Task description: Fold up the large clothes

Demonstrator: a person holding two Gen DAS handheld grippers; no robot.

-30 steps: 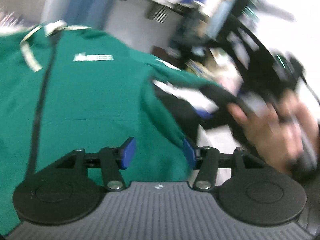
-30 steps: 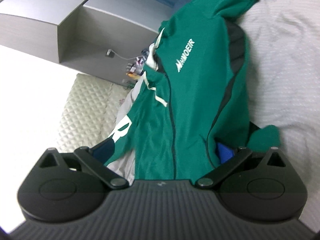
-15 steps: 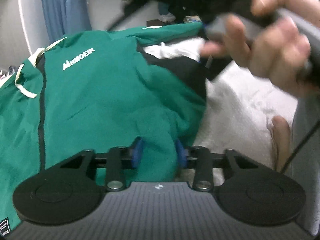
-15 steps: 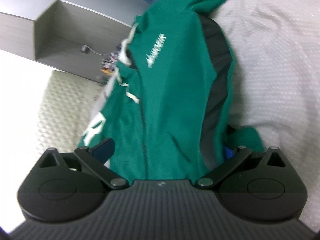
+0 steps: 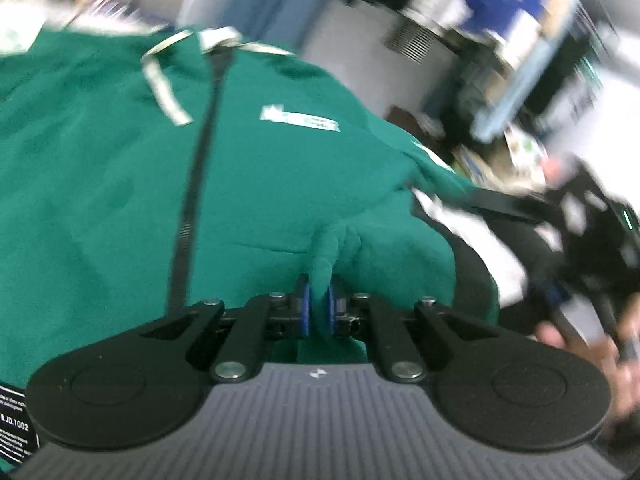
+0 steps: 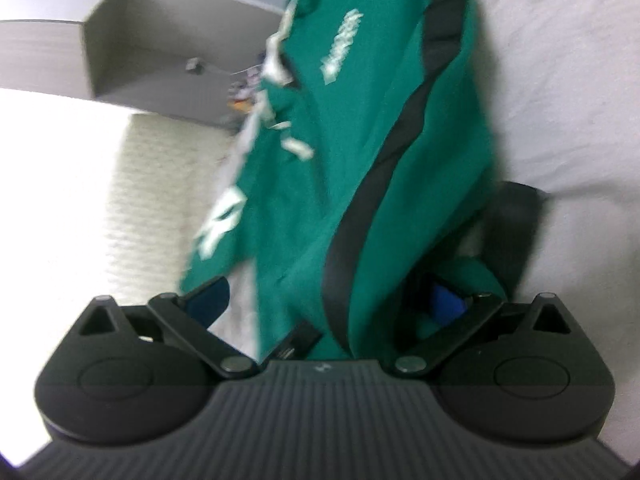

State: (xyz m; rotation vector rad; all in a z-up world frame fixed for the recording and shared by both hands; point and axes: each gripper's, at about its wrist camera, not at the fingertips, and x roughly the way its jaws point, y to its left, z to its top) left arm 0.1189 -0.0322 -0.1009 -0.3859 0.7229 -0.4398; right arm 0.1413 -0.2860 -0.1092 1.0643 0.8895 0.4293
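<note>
A green zip-up jacket (image 5: pixel 100 200) with a black zipper, white drawstrings and a white chest logo lies spread in the left wrist view. My left gripper (image 5: pixel 318 312) is shut on a pinched ridge of its green fabric, and the blue pads (image 5: pixel 305 314) squeeze the fold. In the right wrist view the same jacket (image 6: pixel 360 140) runs lengthwise, with a black side stripe. My right gripper (image 6: pixel 328 300) stands wide open with the jacket's lower part lying between its fingers. Green cloth partly covers the right blue pad (image 6: pixel 450 300).
A white bed sheet (image 6: pixel 560 80) lies under and to the right of the jacket. A cream quilted surface (image 6: pixel 160 208) and a grey box-shaped unit (image 6: pixel 160 40) are on the left. A person's hand (image 5: pixel 576 340) shows at the right of the blurred left wrist view, before cluttered shelves (image 5: pixel 500 20).
The left jaws have closed from wide open onto a fold of the green jacket, and that view has swung sideways. The right gripper has sunk closer to the jacket, its jaws still wide.
</note>
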